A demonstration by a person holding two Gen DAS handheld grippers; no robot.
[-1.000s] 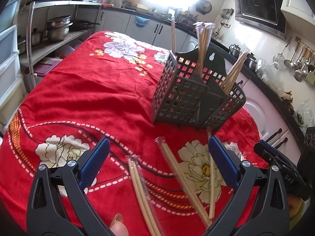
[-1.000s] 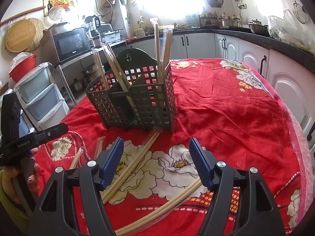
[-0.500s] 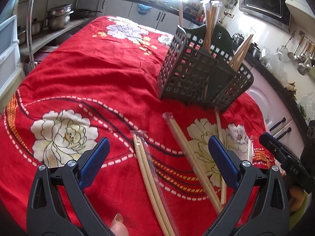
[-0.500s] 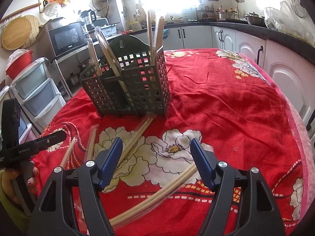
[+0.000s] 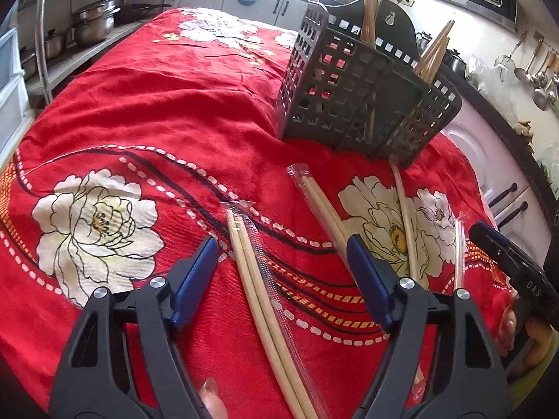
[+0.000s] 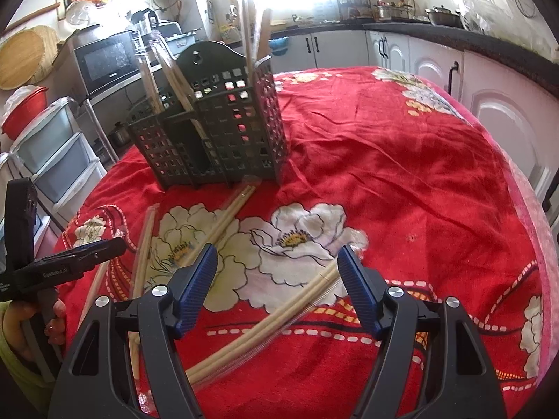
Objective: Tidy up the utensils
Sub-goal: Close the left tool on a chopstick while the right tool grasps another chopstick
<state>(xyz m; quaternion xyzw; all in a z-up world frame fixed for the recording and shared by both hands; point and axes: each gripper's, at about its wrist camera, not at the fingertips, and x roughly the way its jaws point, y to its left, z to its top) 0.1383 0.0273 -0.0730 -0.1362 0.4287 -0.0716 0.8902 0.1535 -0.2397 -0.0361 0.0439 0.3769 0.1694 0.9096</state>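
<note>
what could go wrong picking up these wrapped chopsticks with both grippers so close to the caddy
1. The left gripper is closing around a wrapped chopstick pair; the loose clear sleeve may slip or only the plastic gets pinched.
2. The right gripper is open over another wrapped pair lying slantwise, so it may pivot.
3. The grey caddy holds tall chopsticks that lean; a bump may tip it.

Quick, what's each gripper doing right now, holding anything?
Left gripper: jaws closing around a wrapped chopstick pair, not gripping yet.
Right gripper: open, holding nothing.

Red floral tablecloth, grey caddy.
</note>
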